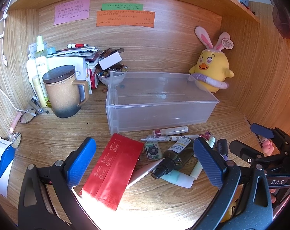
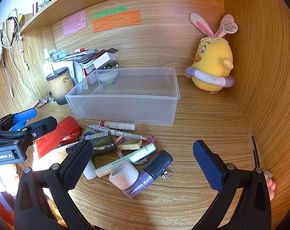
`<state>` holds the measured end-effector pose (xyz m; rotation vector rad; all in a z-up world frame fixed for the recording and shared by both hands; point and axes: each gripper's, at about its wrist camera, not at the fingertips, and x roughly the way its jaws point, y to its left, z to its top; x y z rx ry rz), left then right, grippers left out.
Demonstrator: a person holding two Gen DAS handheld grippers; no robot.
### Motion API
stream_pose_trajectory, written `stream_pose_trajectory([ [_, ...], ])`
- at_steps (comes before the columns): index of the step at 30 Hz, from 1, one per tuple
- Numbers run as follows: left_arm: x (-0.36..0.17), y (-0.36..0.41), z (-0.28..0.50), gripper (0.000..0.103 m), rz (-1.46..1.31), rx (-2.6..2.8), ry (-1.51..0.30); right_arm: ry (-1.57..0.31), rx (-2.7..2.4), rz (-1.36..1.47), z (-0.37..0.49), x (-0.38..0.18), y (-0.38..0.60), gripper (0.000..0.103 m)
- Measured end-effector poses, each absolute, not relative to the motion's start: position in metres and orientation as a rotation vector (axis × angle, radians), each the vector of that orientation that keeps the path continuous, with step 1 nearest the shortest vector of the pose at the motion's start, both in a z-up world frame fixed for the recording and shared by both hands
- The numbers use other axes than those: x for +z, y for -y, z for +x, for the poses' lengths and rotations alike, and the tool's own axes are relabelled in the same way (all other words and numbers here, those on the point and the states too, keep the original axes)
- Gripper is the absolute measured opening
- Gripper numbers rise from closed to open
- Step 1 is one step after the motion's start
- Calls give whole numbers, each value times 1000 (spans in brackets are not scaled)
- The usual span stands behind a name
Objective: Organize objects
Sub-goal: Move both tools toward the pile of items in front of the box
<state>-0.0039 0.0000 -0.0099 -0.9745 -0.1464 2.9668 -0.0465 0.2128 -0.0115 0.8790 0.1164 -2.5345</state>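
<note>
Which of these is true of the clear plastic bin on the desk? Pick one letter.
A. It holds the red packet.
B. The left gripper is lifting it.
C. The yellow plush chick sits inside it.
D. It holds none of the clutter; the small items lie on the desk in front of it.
D: the clear plastic bin shows only bare plastic inside, while the red packet and the purple tube lie on the desk before it.

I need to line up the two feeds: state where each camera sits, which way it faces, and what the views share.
Left wrist: on the left gripper, tilted down at the red packet and clear bin; own open blue fingers, right gripper at right.
Right wrist: on the right gripper, tilted down at the tape roll; own open fingers, fingertips of a hand.
Shared: bin, plush chick, mug.
</note>
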Motion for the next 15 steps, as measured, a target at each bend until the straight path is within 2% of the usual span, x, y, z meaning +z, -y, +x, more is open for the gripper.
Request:
stream_pose_trajectory([
  [15,-14,9,-5,103,-999,2921,243,-100,-2542,894,-49,-15,-216,103],
])
